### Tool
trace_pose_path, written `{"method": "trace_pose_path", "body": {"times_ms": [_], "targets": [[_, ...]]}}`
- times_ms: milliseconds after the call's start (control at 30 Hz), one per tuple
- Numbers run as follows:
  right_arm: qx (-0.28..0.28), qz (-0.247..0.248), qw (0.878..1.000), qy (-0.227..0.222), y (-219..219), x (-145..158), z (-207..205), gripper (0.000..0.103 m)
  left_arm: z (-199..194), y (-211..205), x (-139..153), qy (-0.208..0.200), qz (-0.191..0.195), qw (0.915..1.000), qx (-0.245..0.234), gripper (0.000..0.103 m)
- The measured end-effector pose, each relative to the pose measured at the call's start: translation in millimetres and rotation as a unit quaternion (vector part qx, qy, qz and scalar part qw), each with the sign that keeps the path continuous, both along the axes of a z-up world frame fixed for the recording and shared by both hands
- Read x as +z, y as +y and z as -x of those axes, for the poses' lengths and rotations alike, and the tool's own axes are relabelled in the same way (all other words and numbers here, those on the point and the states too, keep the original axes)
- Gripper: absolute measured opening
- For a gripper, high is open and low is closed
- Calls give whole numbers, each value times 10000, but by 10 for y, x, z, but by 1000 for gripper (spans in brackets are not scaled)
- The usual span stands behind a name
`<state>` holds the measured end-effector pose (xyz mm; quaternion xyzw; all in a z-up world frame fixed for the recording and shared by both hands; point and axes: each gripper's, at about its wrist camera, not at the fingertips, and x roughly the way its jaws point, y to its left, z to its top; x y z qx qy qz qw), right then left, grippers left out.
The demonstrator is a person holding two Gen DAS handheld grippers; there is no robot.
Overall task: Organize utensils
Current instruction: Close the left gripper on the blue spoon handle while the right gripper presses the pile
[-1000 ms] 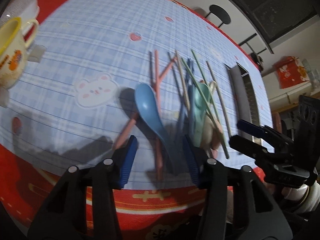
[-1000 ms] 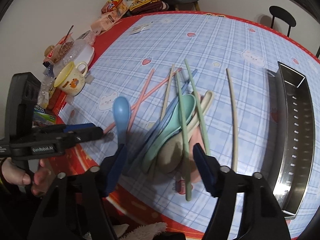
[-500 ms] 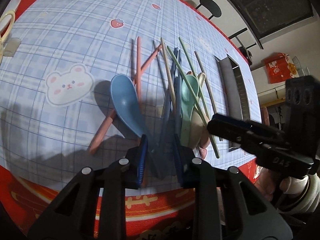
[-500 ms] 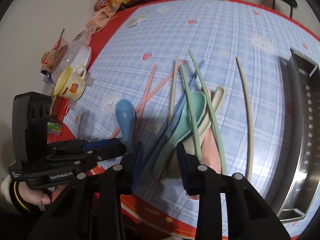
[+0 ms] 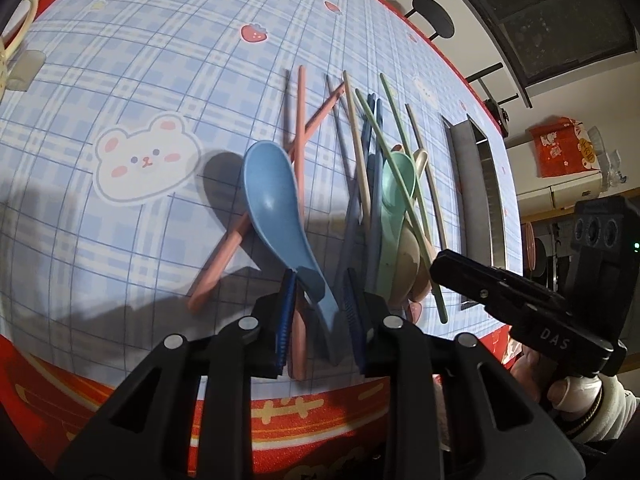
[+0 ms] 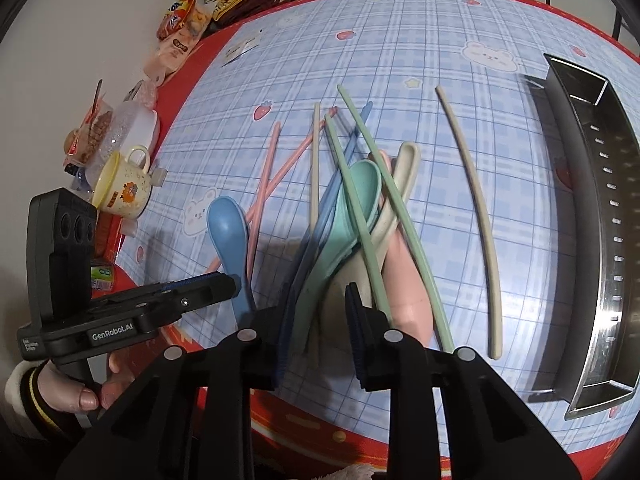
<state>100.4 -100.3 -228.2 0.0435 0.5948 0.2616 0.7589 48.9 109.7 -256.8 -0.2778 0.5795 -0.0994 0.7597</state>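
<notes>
We find the long perforated stainless-steel tray at the right of the checked blue tabletop with nothing visible inside. The utensils all lie outside it, in a loose pile. Our left gripper has its fingers clenched on the handle of the blue plastic soup spoon. Our right gripper has just been closing; its fingers grasp the handle of the mint-green plastic soup spoon. A yellow cartoon-print mug stands upright at the far left; we cannot tell its contents.
</notes>
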Motion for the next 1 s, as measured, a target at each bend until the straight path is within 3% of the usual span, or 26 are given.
{"method": "trace_pose_path", "body": {"times_ms": [200,500,933,1000], "targets": [[21,353,9984,-449,-34,72,-16,25,-36,-37,-3,32,-141,9999,31,27],[342,758,9951,-535,16,-122,5,18,-4,-51,-60,147,-70,9999,40,29],[695,1183,9884,-648,-6,-68,95,18,17,-34,-61,158,-68,9997,147,32],[720,1189,9886,-581,-3,-115,104,14,14,-48,-79,239,-135,9996,107,32]]}}
